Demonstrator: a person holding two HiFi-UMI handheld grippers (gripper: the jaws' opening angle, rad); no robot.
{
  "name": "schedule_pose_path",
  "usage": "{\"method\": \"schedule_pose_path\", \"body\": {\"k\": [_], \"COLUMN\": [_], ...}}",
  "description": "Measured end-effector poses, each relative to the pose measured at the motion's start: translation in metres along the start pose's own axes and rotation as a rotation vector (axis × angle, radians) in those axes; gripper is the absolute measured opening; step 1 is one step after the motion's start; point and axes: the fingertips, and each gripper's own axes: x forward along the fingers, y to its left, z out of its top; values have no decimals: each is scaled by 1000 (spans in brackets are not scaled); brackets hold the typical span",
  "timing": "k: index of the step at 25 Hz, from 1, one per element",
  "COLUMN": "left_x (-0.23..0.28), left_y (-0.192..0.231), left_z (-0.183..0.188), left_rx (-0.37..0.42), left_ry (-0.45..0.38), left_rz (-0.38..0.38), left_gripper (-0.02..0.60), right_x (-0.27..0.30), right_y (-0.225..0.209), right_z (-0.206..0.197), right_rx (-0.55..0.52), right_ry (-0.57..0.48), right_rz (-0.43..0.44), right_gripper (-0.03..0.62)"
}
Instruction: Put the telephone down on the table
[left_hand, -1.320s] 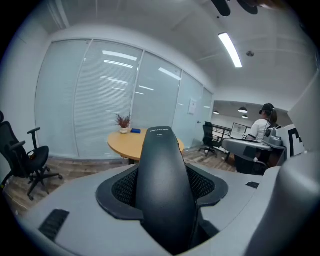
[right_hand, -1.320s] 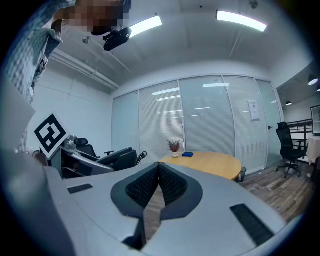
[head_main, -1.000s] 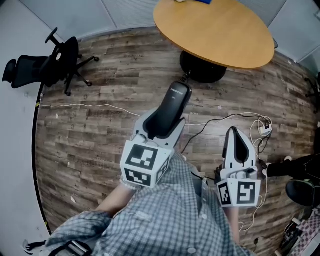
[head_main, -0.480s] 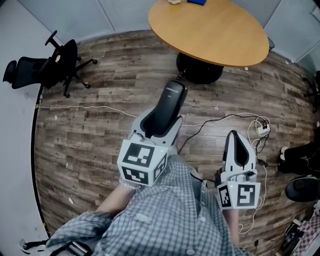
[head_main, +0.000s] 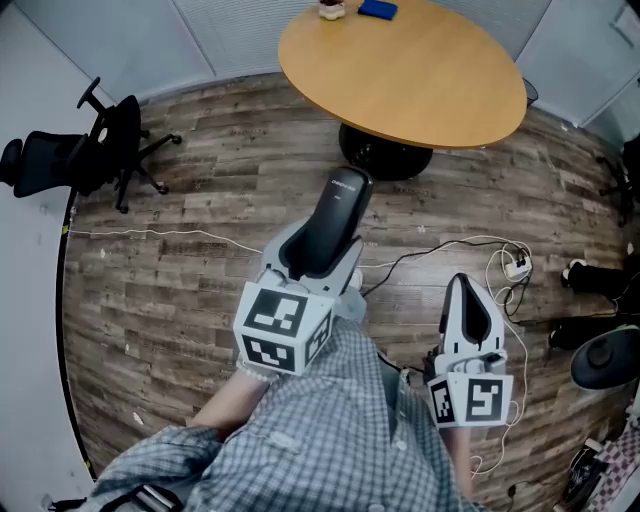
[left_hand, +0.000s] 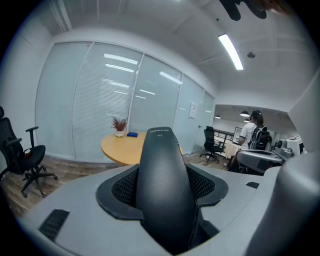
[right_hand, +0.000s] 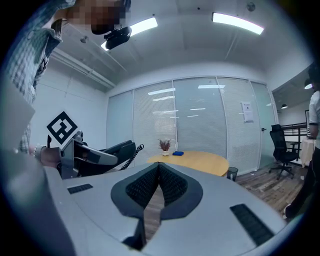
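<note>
L gripper (head_main: 322, 255) clamped wide round the black telephone (head_main: 342, 200); R gripper (head_main: 468, 298) pinched together, nothing in it. Table (head_main: 440, 90) well ahead.

- Left tool (left_hand: 163, 189) grips a black telephone handset (left_hand: 161, 165), its pads pressed on both sides.
- Behind stands a round wooden counter (left_hand: 119, 149) bearing a potted plant (left_hand: 119, 125).

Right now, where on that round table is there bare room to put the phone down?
Nearly the whole table is bare: all of the near side and the middle, up to the rim. Only the far edge is taken, by a small plant and a blue thing beside it. The phone sits in the left gripper.
</note>
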Motion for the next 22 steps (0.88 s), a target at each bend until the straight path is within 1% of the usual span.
{"method": "schedule_pose_path", "body": {"k": [7,13,22], "left_x": [57,102,163], "left_y": [13,30,56], "left_z": [21,44,66], "left_rx": [0,-4,-20], "left_ry": [24,33,44], "left_rz": [-27,-37,-44], "left_gripper": [279,279,279], "right_x": [52,98,163], "right_y": [-29,-47,-70], "right_z": [13,23,33], "right_rx": [-2,-6,-16], "right_ry": [-4,2,8], "right_rz": [-12,-13,-4], "right_gripper": [8,8,8]}}
